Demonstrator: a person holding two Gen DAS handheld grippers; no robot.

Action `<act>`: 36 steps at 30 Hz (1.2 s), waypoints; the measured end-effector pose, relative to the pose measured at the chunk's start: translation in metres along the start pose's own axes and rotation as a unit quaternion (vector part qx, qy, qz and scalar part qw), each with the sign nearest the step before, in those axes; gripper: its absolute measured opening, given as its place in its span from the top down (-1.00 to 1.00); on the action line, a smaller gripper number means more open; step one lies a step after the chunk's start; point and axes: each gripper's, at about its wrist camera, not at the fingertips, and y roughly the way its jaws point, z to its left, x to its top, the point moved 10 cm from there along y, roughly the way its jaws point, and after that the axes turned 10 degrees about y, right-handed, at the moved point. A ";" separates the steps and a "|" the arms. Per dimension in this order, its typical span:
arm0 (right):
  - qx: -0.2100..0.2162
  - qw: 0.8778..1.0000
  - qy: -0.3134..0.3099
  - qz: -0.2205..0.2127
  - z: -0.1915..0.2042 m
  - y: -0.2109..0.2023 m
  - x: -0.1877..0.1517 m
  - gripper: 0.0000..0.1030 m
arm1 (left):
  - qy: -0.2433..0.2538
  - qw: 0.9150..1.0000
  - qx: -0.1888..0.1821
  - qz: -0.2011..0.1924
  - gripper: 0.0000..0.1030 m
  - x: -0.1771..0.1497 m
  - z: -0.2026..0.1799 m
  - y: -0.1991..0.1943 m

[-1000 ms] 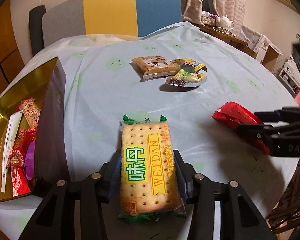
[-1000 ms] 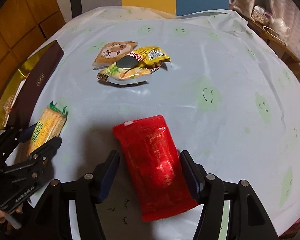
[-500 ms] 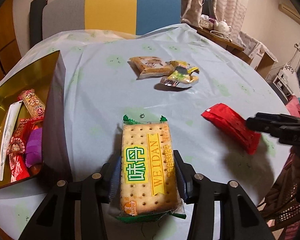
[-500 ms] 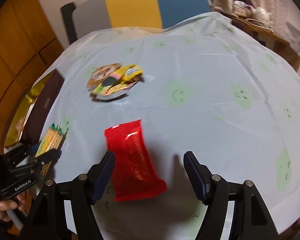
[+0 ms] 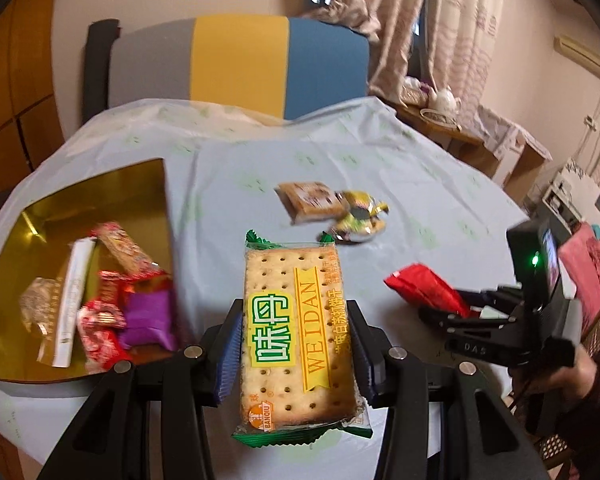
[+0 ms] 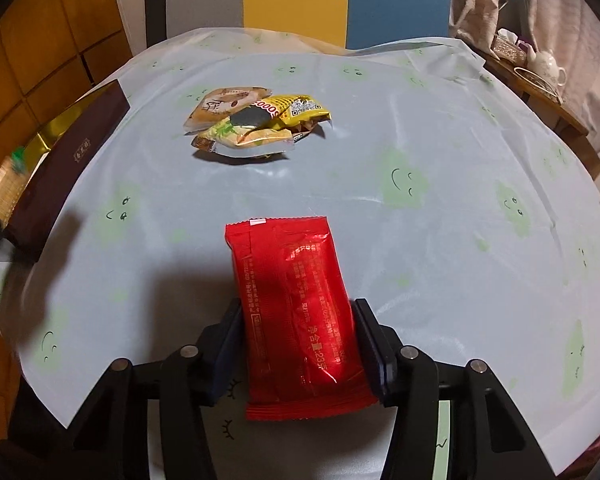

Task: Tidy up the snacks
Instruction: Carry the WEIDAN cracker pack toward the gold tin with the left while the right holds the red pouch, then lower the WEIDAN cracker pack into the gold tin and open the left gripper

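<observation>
My left gripper [image 5: 296,312] is shut on a green-edged cracker packet [image 5: 296,344] and holds it in the air above the table, just right of the gold box [image 5: 80,192]. Several wrapped snacks lie in that box. In the right wrist view my right gripper [image 6: 300,320] has its jaws closing on a red packet [image 6: 296,312], with both pads against its long sides. The red packet [image 5: 424,290] and the right gripper [image 5: 460,312] also show at the right of the left wrist view. A small pile of snack packets [image 6: 256,120] lies mid-table.
The round table wears a pale blue cloth [image 6: 420,160] that falls away at the near edge. A grey, yellow and blue chair [image 5: 240,64] stands behind it. A side table with a teapot [image 5: 440,100] is at the back right. The box's dark wall [image 6: 72,160] stands at the left.
My left gripper has risen with the cracker packet, so the box's inside shows more from above. The right jaws spread wide, then came in against the red packet.
</observation>
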 end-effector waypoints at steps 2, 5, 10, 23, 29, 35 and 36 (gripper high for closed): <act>-0.001 1.000 0.004 0.002 -0.001 0.001 0.000 -0.05 | -0.007 1.000 0.007 -0.008 0.07 0.003 0.008 -0.008; -0.009 1.000 -0.004 0.003 0.002 0.002 0.000 -0.05 | -0.021 0.999 0.021 -0.018 0.07 0.008 0.023 -0.019; -0.011 1.000 -0.005 -0.007 0.001 0.000 -0.001 -0.05 | -0.038 0.998 0.047 -0.029 0.07 0.014 0.046 -0.030; -0.020 1.000 -0.006 -0.017 0.002 0.000 -0.002 -0.05 | -0.127 0.988 0.088 -0.012 0.07 -0.013 0.131 -0.036; -0.020 1.000 -0.002 -0.020 0.002 0.000 -0.001 -0.05 | -0.217 0.971 0.097 -0.002 0.07 -0.028 0.207 -0.037; -0.017 1.000 0.000 -0.024 0.002 -0.001 -0.002 -0.05 | -0.267 0.959 0.094 0.021 0.07 -0.024 0.254 -0.011; -0.017 1.000 0.000 -0.024 0.001 -0.001 -0.002 -0.05 | -0.274 0.957 0.087 0.029 0.07 -0.024 0.260 0.000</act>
